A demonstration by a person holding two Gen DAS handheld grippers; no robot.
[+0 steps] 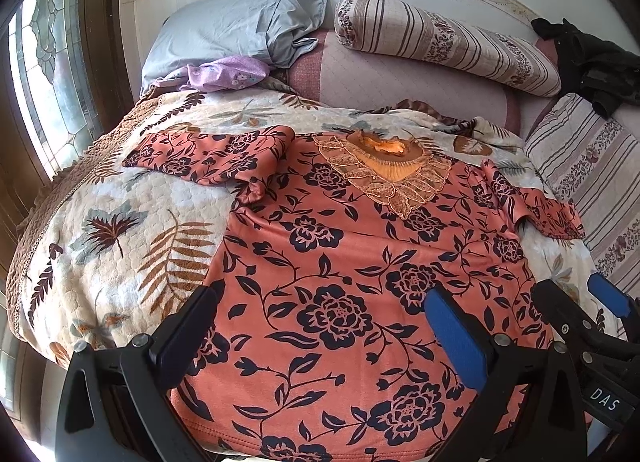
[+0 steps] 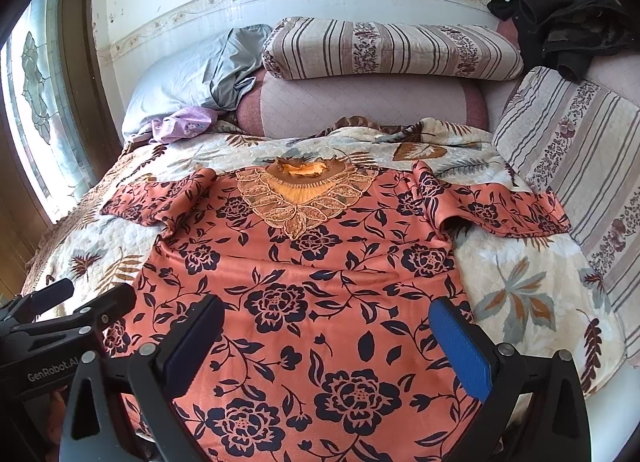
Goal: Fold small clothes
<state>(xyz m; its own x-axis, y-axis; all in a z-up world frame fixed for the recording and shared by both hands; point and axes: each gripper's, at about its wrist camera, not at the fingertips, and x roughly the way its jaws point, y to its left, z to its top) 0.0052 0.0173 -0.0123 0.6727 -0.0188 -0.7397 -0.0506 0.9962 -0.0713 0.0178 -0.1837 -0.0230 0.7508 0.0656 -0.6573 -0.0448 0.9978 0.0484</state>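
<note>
Left claw (image 1: 320, 326) and right claw (image 2: 328, 338): both with jaws spread wide, nothing between them, hanging side by side over the lower half of the blouse. Whether the fingertips brush the cloth cannot be told from here; neither pinches any.

The blouse (image 1: 340, 262), orange with a dark floral print, lies face up on the bed, spread nearly flat on a leaf-patterned quilt (image 1: 132, 229). Lace collar (image 2: 302, 197) points toward the headboard end, hem toward the claws. The sleeve on the window side (image 1: 208, 157) is rumpled and doubled near the shoulder; the other sleeve (image 2: 496, 205) lies out sideways, a little curled.

Beyond: a grey pillow (image 1: 236, 25), a striped bolster (image 2: 392, 49), dark clothing (image 2: 568, 33) heaped in the far corner.

Step in hand, by my reading: garment laid out, folding not yet begun. Next move likely calls for each claw to close on a sleeve or side edge and carry it across the middle; the bunched sleeve wants smoothing first, and the slippery-looking fabric may slide on the plush quilt.
</note>
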